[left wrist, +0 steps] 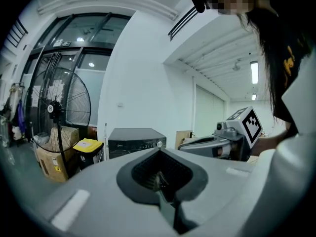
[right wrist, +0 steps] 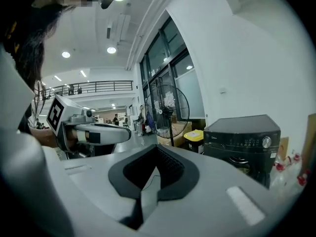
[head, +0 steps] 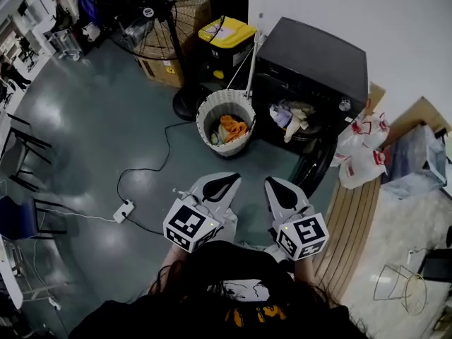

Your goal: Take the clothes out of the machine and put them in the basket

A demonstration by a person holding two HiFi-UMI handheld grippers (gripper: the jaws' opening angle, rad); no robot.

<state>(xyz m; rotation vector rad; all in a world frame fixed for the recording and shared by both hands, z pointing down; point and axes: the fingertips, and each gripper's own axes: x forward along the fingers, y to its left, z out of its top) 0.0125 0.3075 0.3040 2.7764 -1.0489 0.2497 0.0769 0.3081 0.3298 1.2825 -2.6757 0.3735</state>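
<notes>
The black washing machine [head: 318, 55] stands at the upper right with its door [head: 314, 164] swung open. Pale clothes [head: 293, 117] spill from the drum mouth. Left of it is the white basket [head: 226, 122], which holds orange and light clothes [head: 233, 128]. My left gripper [head: 219, 186] and right gripper [head: 279, 189] hover side by side near my body, well short of both, jaws shut with nothing between them. In the left gripper view the jaws [left wrist: 159, 154] point at the machine [left wrist: 137, 141]. In the right gripper view the jaws [right wrist: 157, 152] are level with the machine [right wrist: 244, 135].
A large floor fan [head: 166, 20], a cardboard box [head: 166, 69] and a yellow-lidded black bin [head: 226, 37] stand behind the basket. A cable and power strip [head: 123, 210] lie on the floor at left. White plastic bags [head: 364, 154] and a wooden board [head: 357, 224] are right of the door.
</notes>
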